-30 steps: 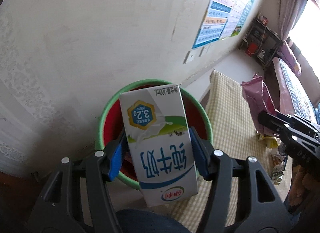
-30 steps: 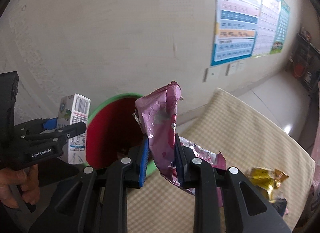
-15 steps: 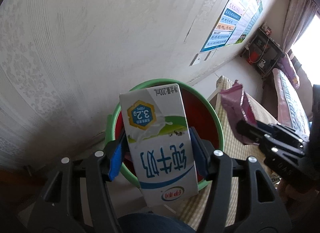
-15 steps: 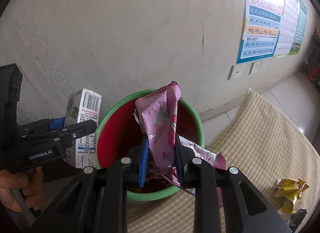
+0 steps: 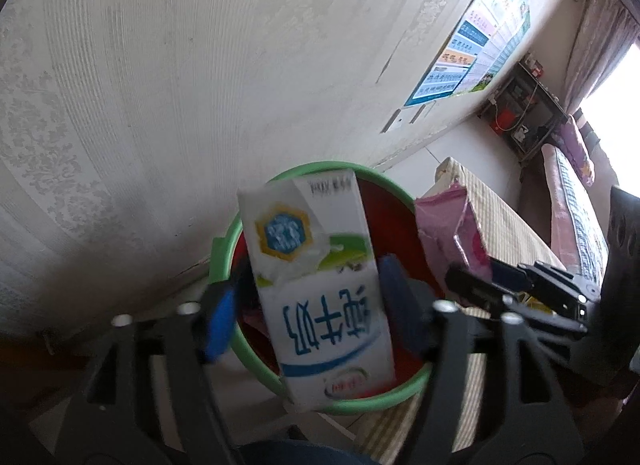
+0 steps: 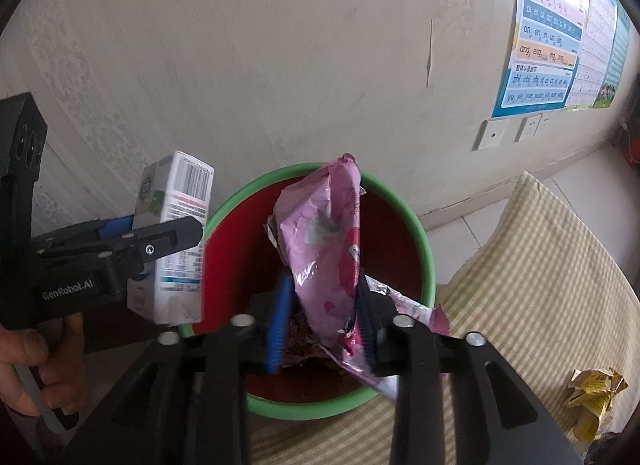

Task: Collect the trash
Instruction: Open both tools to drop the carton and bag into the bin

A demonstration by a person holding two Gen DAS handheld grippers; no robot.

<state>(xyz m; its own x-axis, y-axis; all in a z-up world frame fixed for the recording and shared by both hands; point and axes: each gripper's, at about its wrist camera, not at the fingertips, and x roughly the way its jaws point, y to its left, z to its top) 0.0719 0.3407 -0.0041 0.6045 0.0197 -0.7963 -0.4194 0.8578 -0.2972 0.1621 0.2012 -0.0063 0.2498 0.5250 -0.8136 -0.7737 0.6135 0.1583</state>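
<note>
Two hand-held grippers, the left (image 5: 308,311) opened around a white milk carton (image 5: 320,285) and the right (image 6: 322,317) loosened beside a pink foil wrapper (image 6: 328,249), are poised over a green-rimmed red bin (image 6: 426,249); spills are risked if either piece catches the rim.

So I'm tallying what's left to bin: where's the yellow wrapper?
In the right wrist view, the yellow wrapper lies crumpled on the checked cloth at lower right, outside the green-rimmed bin.

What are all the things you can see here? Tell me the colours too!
Milk carton: one, white with blue and green print, loose between the left fingers, over the bin.
Snack bag: one, pink, between the right fingers, over the bin.
Bin: one, red with green rim, by the wall.
Wrapper: one, yellow, on the checked cloth.
Poster: one, blue and orange, on the wall.
Left gripper: one, black, blue pads.
Right gripper: one, black, blue pads.
</note>
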